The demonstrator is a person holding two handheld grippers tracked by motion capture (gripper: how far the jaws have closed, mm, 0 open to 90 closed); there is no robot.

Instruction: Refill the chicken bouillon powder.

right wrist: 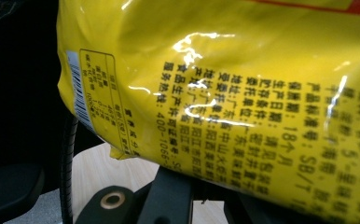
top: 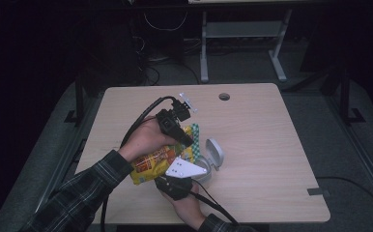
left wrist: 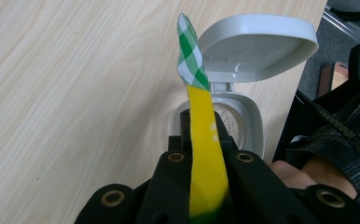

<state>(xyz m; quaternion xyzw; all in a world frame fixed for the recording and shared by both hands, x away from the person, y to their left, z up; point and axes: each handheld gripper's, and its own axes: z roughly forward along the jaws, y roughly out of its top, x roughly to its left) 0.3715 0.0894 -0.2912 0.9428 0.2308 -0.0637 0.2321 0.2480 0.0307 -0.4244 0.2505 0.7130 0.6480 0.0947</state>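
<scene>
STEP: pour from yellow bag (top: 156, 162) at centre frame | left gripper (left wrist: 205, 140) pinches its top seal | right gripper (top: 176, 185) apparently clamps its lower body | ADVICE: tilt slowly over open grey container (top: 208, 163).

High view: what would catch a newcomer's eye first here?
A bright yellow bag held over the middle of the table between both grippers. The left gripper pinches its green-checked top edge. Right beside it stands a small grey container with its lid flipped open.

Light wooden table (top: 262, 145), open-lidded grey container (top: 208, 164) on it
</scene>
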